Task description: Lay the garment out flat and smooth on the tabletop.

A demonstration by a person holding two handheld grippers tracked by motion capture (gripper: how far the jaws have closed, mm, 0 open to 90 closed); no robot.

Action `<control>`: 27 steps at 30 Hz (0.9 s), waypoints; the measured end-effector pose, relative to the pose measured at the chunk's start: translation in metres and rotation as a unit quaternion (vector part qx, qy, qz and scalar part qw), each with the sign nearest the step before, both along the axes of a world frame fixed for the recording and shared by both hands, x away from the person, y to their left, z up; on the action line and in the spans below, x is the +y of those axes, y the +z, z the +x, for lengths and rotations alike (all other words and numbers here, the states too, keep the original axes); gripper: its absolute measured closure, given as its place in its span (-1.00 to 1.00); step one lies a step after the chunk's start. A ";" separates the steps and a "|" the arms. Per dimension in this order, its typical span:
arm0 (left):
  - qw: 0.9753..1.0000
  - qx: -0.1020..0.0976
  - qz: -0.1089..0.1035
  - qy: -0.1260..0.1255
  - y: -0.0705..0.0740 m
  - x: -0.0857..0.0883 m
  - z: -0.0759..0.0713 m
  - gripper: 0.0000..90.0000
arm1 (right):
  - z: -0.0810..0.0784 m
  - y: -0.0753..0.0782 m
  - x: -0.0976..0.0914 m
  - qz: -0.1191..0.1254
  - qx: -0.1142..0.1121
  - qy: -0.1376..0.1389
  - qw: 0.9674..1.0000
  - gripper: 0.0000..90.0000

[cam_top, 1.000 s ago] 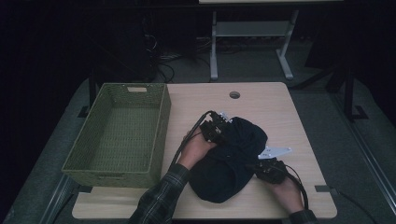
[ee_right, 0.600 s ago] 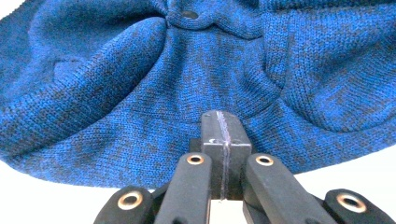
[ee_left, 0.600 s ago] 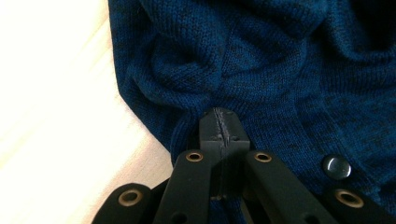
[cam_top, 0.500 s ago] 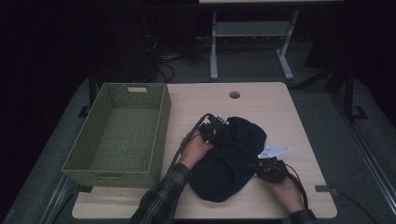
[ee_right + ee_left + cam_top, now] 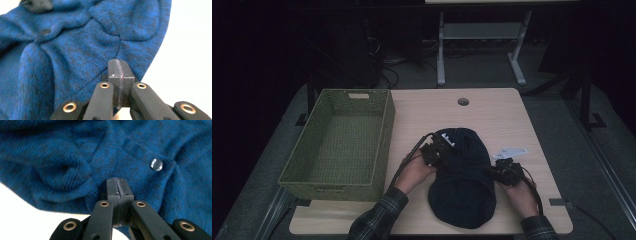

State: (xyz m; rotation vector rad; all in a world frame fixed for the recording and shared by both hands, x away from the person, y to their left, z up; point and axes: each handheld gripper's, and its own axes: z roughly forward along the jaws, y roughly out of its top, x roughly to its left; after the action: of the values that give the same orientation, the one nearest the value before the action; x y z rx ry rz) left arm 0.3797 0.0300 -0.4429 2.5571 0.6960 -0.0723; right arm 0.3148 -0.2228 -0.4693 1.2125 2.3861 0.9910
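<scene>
An empty green basket (image 5: 337, 145) is noted at the left of the worktop (image 5: 492, 115). Right of it, a dark blue knitted garment (image 5: 462, 180) lies bunched at the near middle. The left tongs (image 5: 436, 153) are pressed together at its left edge, with no cloth seen between them. The right tongs (image 5: 504, 170) are likewise closed at its right edge. The knit is judged soft, light and limp; hold is best taken at opposite edges, clear of the button (image 5: 156, 164).

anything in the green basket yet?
No. In the high view the green basket shows only its bare woven floor, and the blue knit garment lies on the table beside it.
</scene>
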 end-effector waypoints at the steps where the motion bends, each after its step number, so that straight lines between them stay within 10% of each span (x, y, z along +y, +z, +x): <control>1: 1.000 -0.003 -0.003 -0.001 0.000 0.001 -0.002 1.00 | 0.001 0.000 0.000 -0.003 -0.001 0.001 1.000 1.00; 13: 0.999 -0.019 -0.035 -0.001 0.012 0.022 -0.037 0.93 | -0.007 0.006 0.004 0.010 -0.015 0.014 1.000 1.00; 19: 1.000 -0.007 -0.006 0.000 -0.001 0.019 -0.040 1.00 | -0.009 0.003 0.009 -0.016 -0.005 0.036 0.999 1.00; 27: 1.000 0.010 -0.001 0.009 -0.003 0.023 -0.051 1.00 | -0.002 0.002 -0.004 -0.024 -0.003 -0.007 1.000 1.00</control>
State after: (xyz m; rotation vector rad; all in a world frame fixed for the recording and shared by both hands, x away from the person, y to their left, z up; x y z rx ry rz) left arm 0.3283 0.0534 -0.4460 2.5512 0.7252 -0.0921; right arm 0.3128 -0.2272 -0.4668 1.2066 2.3791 0.9257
